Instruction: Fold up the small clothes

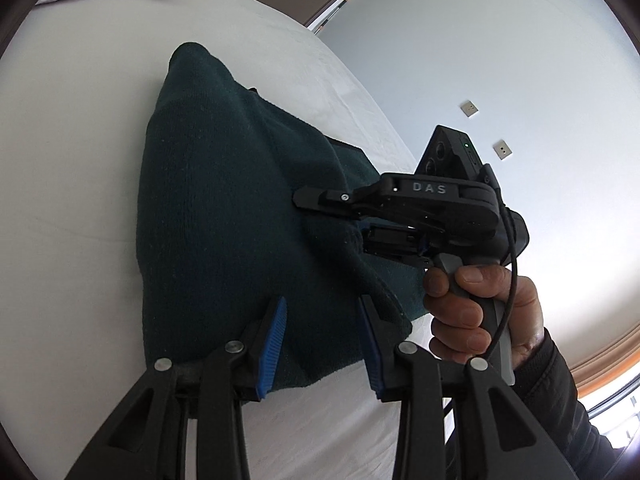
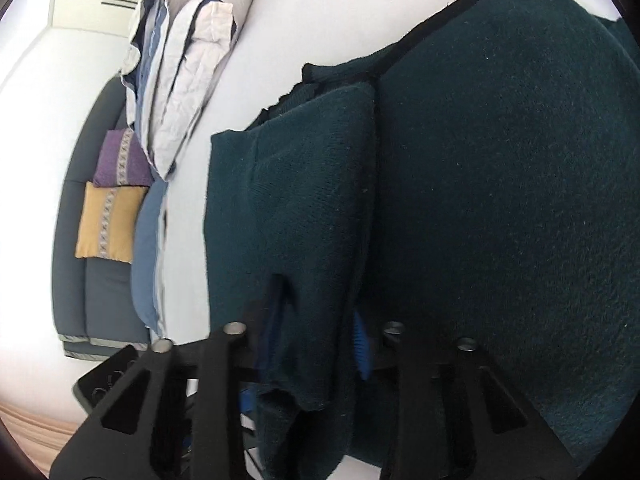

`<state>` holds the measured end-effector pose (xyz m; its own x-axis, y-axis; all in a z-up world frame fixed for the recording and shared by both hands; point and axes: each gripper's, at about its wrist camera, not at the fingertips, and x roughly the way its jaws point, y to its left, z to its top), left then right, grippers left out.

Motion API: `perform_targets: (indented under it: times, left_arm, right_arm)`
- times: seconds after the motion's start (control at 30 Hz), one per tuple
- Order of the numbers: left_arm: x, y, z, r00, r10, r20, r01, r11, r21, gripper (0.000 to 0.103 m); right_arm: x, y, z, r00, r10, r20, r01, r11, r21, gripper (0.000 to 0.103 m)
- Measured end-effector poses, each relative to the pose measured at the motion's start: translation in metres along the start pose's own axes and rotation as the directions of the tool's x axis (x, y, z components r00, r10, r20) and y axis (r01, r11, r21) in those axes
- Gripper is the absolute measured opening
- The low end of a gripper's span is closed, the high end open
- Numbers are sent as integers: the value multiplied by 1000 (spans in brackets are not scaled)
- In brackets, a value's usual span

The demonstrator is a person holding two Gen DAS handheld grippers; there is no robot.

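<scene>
A dark green knitted sweater (image 1: pixel 224 208) lies on a white bed (image 1: pixel 72 200). My left gripper (image 1: pixel 324 344) is open, its blue pads (image 1: pixel 274 344) apart just above the sweater's near edge, holding nothing. My right gripper (image 1: pixel 320 200) shows in the left wrist view, held in a hand, its fingers pressed into the sweater's right side. In the right wrist view the right gripper (image 2: pixel 320 332) has a folded layer of the sweater (image 2: pixel 312 216) between its fingers, and the cloth hides most of the blue pads (image 2: pixel 362 344).
White and blue folded bedding (image 2: pixel 180 60) lies at the far side of the bed. A grey sofa (image 2: pixel 100 280) with a purple cushion (image 2: pixel 120 160) and a yellow cushion (image 2: pixel 108 220) stands beyond. A white wall (image 1: pixel 500 80) is to the right.
</scene>
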<state>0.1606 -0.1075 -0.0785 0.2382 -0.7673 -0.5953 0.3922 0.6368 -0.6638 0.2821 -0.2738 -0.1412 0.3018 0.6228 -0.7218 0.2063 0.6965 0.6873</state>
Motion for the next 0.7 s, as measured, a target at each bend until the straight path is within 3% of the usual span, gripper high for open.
perform_targets:
  times: [0.23,0.43,0.7]
  left_arm:
    - [-14,3,-1,1000,6,20,-6,1000,8,41]
    - [-23,-15,7,999,4,52,-8,998,69,51]
    - [-25,-23,25,999,11,44,-17,988,155,51]
  right_arm:
    - [-33,-3,9,998,-41,37,44,997,-64,11]
    - [-86,-35,24,992,-89,87,94,994,-52,11]
    - [-129,-72,34,987,-122,102,126,991,-36,11]
